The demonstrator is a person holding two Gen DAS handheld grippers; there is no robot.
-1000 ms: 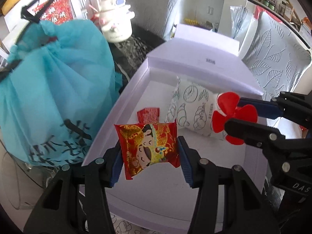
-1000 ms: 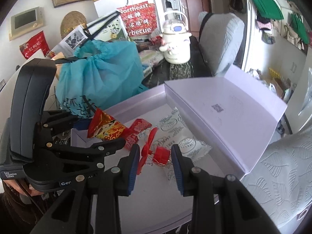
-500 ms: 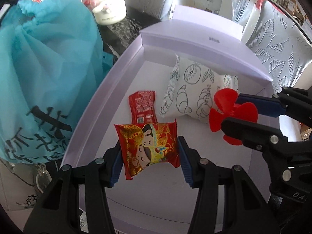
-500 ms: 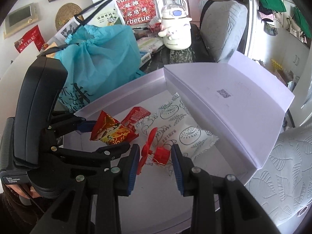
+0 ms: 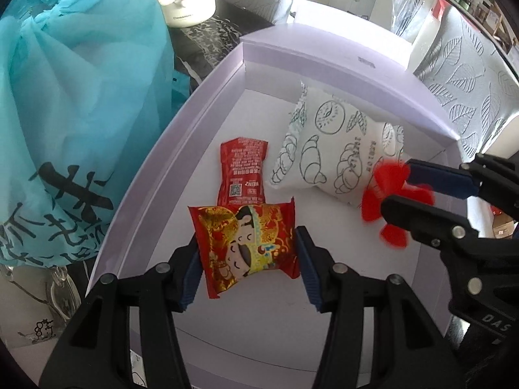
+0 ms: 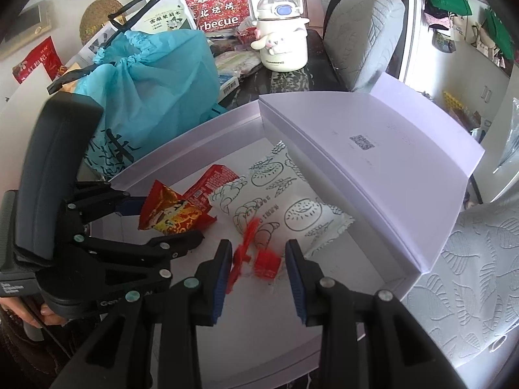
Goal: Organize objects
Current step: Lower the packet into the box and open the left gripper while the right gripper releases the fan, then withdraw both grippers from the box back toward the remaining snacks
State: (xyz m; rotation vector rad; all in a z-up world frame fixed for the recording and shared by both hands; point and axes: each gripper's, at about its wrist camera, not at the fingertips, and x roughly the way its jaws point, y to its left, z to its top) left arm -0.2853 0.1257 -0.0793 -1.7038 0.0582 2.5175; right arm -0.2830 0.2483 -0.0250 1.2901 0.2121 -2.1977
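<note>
An open lilac box (image 5: 181,123) holds a white bread packet (image 5: 331,149) and a red sauce sachet (image 5: 243,168). My left gripper (image 5: 246,253) is shut on a red and gold snack packet (image 5: 246,240), held low over the box floor just in front of the sachet. In the right wrist view my right gripper (image 6: 258,259) is shut on a small red fan toy (image 6: 266,262), hanging over the near end of the bread packet (image 6: 282,201). There the left gripper (image 6: 170,218) with its snack packet (image 6: 172,214) is to the left.
The box lid (image 6: 373,142) stands propped along the box's right side. A teal drawstring bag (image 6: 152,74) presses against the box's left wall. Behind are a white kettle (image 6: 282,39) on a dark table and grey leaf-patterned chairs (image 6: 363,32).
My left gripper has sunk toward the box floor with the snack packet, so the sachet and bread packet look nearer. The right gripper has stayed put; its red fan now looks blurred.
</note>
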